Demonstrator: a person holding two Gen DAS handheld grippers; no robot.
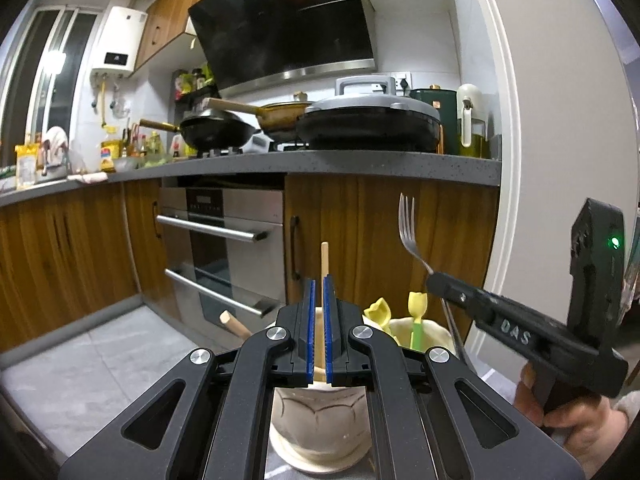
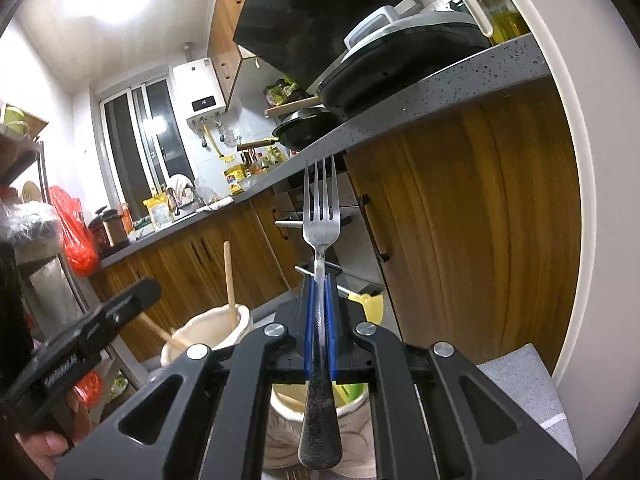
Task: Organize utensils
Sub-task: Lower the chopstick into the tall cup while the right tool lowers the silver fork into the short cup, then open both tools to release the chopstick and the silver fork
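My left gripper (image 1: 319, 282) is shut on a wooden stick (image 1: 324, 260) that stands upright over a cream ceramic holder (image 1: 316, 420). My right gripper (image 2: 319, 280) is shut on a metal fork (image 2: 321, 216), tines up, above a second cream holder (image 2: 352, 404). In the left wrist view the fork (image 1: 408, 224) and right gripper (image 1: 438, 282) are to the right, above the second holder (image 1: 432, 332), which holds yellow-green utensils (image 1: 416, 312). In the right wrist view the stick (image 2: 229, 284) stands in the first holder (image 2: 216, 328), with the left gripper (image 2: 132, 300) beside it.
A grey countertop (image 1: 360, 162) with pans (image 1: 216, 128) and a lidded grill pan (image 1: 368, 120) runs behind. Wooden cabinets (image 1: 392, 232) and a steel oven (image 1: 224, 240) sit below it. A grey cloth (image 2: 524, 376) covers the surface at right. A white door frame (image 1: 508, 160) stands right.
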